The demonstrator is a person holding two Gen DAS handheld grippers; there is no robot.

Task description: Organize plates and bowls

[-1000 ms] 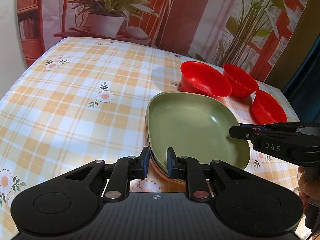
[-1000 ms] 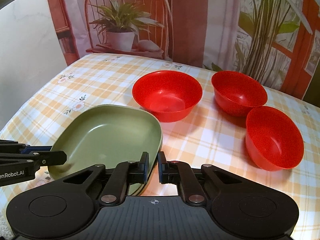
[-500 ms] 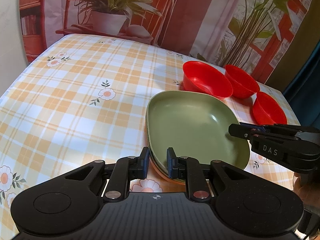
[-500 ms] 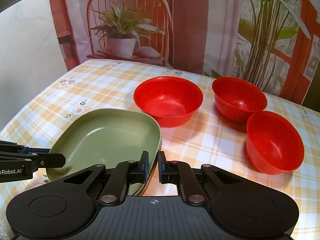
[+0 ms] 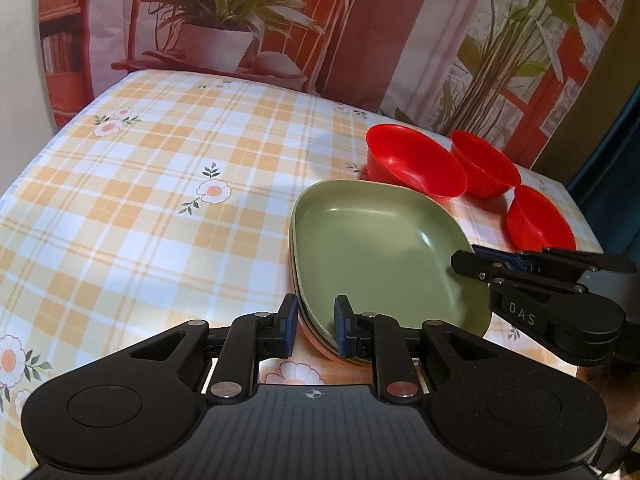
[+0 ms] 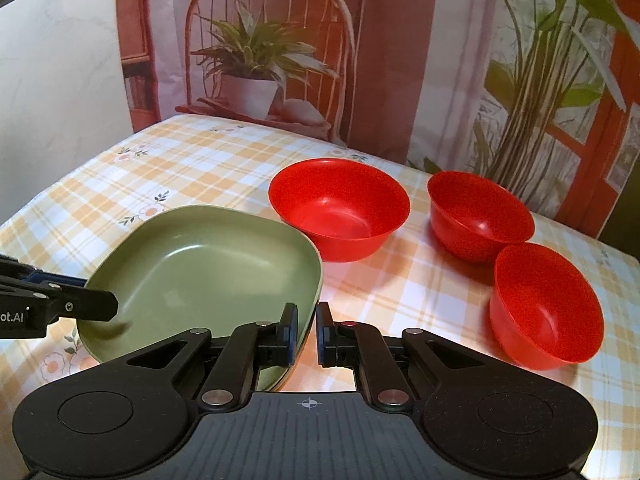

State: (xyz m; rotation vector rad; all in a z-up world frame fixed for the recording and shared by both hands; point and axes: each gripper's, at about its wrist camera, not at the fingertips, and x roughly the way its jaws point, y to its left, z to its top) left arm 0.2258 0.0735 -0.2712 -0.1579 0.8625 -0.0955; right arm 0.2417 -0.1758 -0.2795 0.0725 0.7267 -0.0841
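A stack of plates, green on top [image 5: 372, 256] and orange beneath, lies on the checked tablecloth; it also shows in the right wrist view [image 6: 200, 276]. My left gripper [image 5: 316, 326] is shut on the stack's near left rim. My right gripper [image 6: 307, 336] is shut on the stack's near right rim; it appears from the side in the left wrist view [image 5: 464, 260]. Three red bowls stand apart beyond: a wide one [image 6: 339, 207], a far one [image 6: 480, 214], and a near right one [image 6: 546, 306].
The checked tablecloth [image 5: 160, 208] stretches left and back of the plates. A backdrop printed with a chair and potted plants [image 6: 256, 64] hangs behind the table. The table's right edge [image 5: 584, 216] lies just past the bowls.
Both wrist views have drawn back and risen a little, so plates and bowls sit lower and smaller in frame. Both grippers keep their hold on the stack.
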